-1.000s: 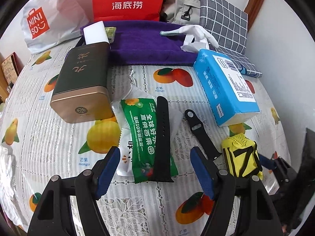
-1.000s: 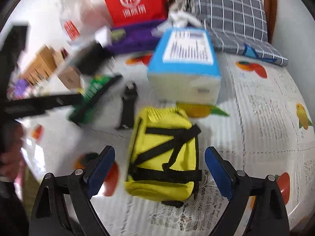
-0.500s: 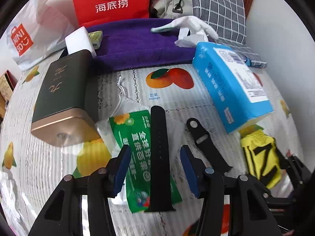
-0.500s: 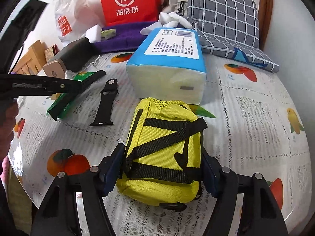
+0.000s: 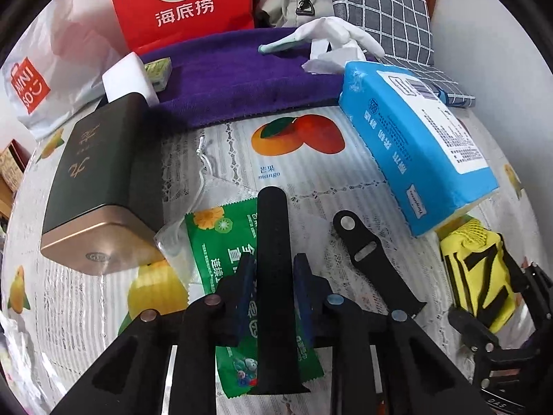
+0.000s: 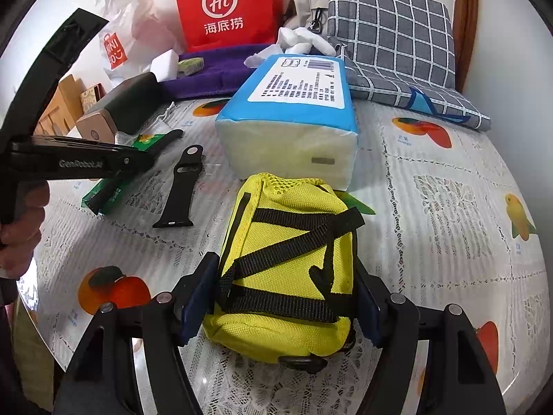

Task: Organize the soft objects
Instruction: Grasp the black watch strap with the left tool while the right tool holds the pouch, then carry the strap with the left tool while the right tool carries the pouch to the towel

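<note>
A table (image 6: 449,190) under a lace cloth printed with fruit is filling both views, with a pale wall running along its right edge and a grey checked cushion (image 6: 387,24) leaning at the far corner. Along the far edge a red bag (image 5: 179,0), a white shopping bag (image 5: 45,69) and a purple towel (image 5: 235,76) are crowding the back. The widest bare stretch of cloth is lying to the right of the blue tissue pack (image 6: 293,110).

The left gripper (image 5: 274,276) is closing its jaws on a black strap (image 5: 274,242), which is lying between the pads on top of a green packet (image 5: 221,242); contact is hard to tell. A dark tin (image 5: 100,180) is sitting just left, a second strap (image 5: 373,266) just right.

The right gripper (image 6: 287,297) is clamping a yellow pouch (image 6: 287,259), pads pressing both its sides, near the front edge and touching the tissue pack.
</note>
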Motion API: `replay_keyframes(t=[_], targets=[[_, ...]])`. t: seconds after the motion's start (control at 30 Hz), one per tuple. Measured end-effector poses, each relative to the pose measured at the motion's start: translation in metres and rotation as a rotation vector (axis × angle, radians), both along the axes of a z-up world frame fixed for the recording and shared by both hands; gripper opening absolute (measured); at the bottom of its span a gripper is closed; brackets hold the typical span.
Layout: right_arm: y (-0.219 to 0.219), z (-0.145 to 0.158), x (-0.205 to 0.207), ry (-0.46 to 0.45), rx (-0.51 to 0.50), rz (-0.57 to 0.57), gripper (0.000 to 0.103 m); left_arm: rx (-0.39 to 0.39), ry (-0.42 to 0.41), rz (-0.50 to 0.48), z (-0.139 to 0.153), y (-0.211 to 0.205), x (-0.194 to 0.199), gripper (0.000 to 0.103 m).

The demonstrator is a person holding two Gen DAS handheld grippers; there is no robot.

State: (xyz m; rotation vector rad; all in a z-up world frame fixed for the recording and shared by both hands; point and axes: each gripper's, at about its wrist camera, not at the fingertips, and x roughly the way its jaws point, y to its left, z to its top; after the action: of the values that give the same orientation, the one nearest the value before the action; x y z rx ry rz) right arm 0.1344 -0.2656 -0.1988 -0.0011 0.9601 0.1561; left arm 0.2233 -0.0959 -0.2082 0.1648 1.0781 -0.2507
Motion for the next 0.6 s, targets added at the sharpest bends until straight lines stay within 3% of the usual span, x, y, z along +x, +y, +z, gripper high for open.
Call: replay_keyframes(t=[0.1,0.23,0.6], targets=[[-0.001,0.0,-0.001,-0.002,0.005,0.0,0.071,-0.007,-0.001,0.003,0.0,0.002,0.001,0.02],[-0.001,0.002,-0.001,-0.003,0.004,-0.005,0.069,-0.08,0.023,0.03,0.008,0.013,0.002,0.02],[-0.01,0.022,-0.008,-0.009,0.058,-0.019,0.066,-0.162,-0.014,0.017,0.043,0.024,-0.018,0.02]])
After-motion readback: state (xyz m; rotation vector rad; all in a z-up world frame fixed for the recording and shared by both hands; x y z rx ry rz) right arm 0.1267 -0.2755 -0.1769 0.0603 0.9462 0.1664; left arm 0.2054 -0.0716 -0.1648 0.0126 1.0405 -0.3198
